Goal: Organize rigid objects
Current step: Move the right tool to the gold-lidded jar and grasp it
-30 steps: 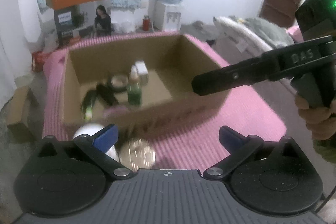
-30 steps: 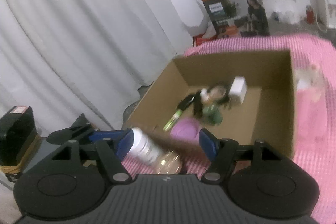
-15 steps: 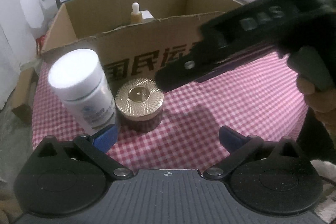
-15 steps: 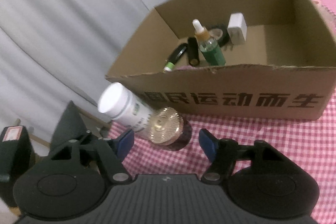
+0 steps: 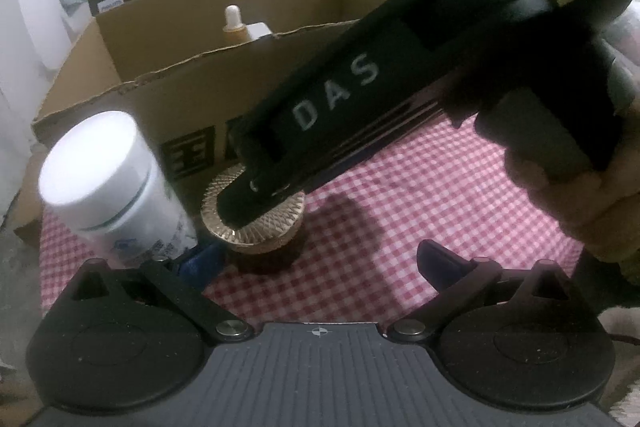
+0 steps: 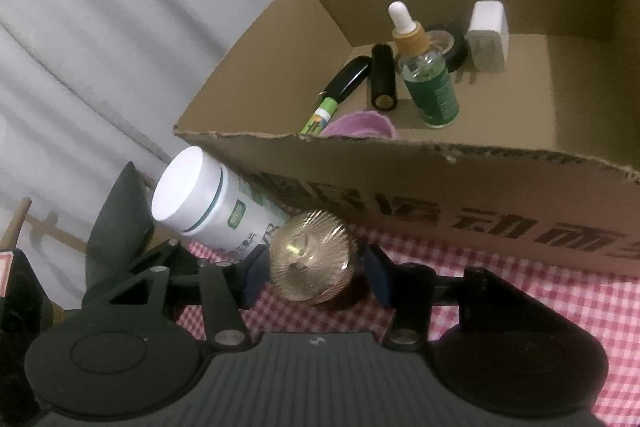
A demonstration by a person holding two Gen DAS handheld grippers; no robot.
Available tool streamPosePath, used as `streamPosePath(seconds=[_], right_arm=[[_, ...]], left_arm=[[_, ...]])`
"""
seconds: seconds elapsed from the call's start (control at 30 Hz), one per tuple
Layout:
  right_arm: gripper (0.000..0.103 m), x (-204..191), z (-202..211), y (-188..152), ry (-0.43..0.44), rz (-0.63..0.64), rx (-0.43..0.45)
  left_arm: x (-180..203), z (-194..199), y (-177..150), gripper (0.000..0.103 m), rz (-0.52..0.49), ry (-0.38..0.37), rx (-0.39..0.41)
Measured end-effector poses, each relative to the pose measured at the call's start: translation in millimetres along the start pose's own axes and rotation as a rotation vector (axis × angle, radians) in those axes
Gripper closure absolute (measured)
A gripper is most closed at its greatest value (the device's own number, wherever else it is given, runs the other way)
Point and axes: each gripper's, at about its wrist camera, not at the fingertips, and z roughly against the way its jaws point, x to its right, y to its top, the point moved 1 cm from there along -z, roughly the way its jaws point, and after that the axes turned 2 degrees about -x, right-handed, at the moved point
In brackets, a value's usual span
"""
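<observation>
A gold-lidded jar (image 6: 310, 263) stands on the checked cloth in front of the cardboard box (image 6: 440, 195). My right gripper (image 6: 316, 277) straddles the jar and its jaws are closing; a thin gap still shows at the right pad. In the left wrist view the right gripper's black body (image 5: 360, 99) lies across the gold-lidded jar (image 5: 256, 231). A white bottle (image 5: 112, 183) stands just left of the jar, outside my left gripper's left finger (image 5: 202, 261). My left gripper (image 5: 320, 259) is open wide over bare cloth. The white bottle (image 6: 212, 211) leans against the box wall in the right wrist view.
Inside the box are a green dropper bottle (image 6: 430, 87), a white block (image 6: 488, 35), a black tube (image 6: 382, 79), a green-and-black pen (image 6: 340, 91), a purple item (image 6: 360, 125) and a black round tin (image 6: 452, 47). A grey curtain (image 6: 120, 27) hangs to the left.
Both grippers have come down to the cloth in front of the box. The right gripper's jaws have narrowed around the gold-lidded jar, and its body now covers part of the lid in the left view.
</observation>
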Motion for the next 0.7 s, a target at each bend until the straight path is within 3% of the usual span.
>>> streamPosePath(seconds=[0.33, 0.5, 0.7], right_arm=[[0.048, 14, 16, -15, 0.009, -0.036, -0.001], [0.048, 23, 35, -22, -0.031, -0.051, 0.04], [0.048, 33, 40, -18, -0.05, -0.074, 0.071]], left_arm=[[34, 3, 1, 0.001, -0.093, -0.09, -0.008], [50, 6, -2, 0.001, -0.144, -0.063, 0.003], [41, 10, -6, 0.001, -0.115, -0.002, -0.015]])
